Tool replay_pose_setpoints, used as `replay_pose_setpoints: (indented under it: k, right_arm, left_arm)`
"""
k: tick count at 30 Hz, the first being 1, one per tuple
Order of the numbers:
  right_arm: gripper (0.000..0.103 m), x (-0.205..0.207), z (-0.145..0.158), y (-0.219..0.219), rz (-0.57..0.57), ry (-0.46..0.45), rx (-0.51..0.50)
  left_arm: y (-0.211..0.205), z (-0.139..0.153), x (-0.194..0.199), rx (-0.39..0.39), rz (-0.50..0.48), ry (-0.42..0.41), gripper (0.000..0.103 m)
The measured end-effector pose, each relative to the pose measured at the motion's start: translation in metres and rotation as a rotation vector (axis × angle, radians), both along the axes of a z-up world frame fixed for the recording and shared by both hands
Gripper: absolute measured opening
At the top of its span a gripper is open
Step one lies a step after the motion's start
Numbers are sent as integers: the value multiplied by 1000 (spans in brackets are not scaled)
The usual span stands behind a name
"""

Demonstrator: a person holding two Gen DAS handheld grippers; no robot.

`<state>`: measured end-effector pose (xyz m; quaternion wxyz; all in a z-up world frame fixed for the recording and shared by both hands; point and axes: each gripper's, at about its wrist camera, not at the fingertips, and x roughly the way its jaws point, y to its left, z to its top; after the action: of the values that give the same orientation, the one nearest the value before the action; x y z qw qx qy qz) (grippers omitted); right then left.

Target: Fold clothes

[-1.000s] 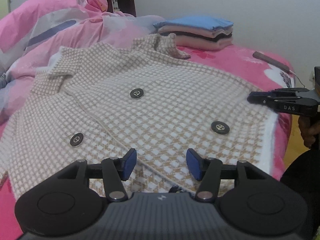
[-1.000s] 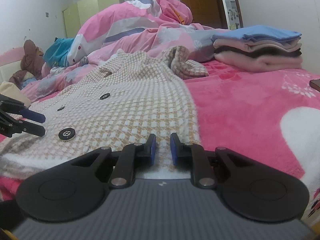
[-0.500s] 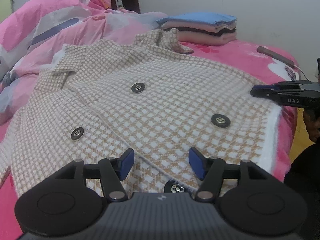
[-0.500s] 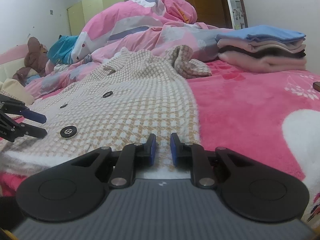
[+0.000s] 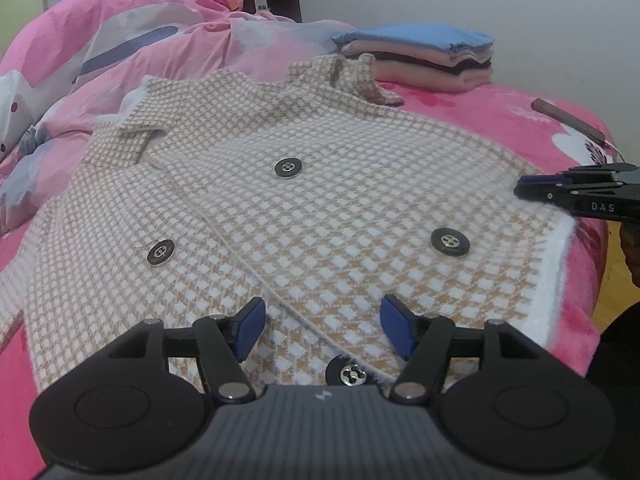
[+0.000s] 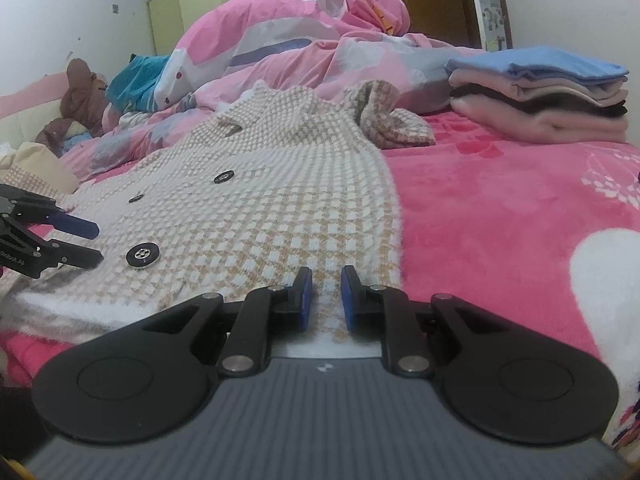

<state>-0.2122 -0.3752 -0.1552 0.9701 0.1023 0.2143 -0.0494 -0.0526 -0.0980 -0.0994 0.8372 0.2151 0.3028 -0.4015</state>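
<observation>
With the left tongs (image 5: pixel 320 330) spread above the coat (image 5: pixel 320 208) and the right tongs (image 6: pixel 323 294) pinching its hem, a one-sided lift could skew the fold.

White walls (image 6: pixel 60 20), wooden door (image 6: pixel 432 4) — yellow-green wardrobe (image 6: pixel 204 12) behind.

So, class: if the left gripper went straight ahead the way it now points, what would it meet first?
Probably the checked coat itself: the open left gripper hangs low over its hem, beside a button. Depth is unclear.
</observation>
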Motion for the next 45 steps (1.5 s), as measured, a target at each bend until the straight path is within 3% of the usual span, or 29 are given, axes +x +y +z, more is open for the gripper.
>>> replay_pose_setpoints:
  k: [19,32,39,45]
  right_arm:
    - [14,7,8,-6,103,74,-48]
    - [15,4,5,-6,94,56,-46]
    - [15,7,8,0,57,85,-58]
    - [16,19,22,3,47,172,-67]
  left_arm:
    - [13,-8,-1,-104,50,33,65]
    - [42,6,-4,-111,-22,86,65]
    - [45,50,36,-205,-46,133,65]
    - [-18,80,106,-263,-49,96,65]
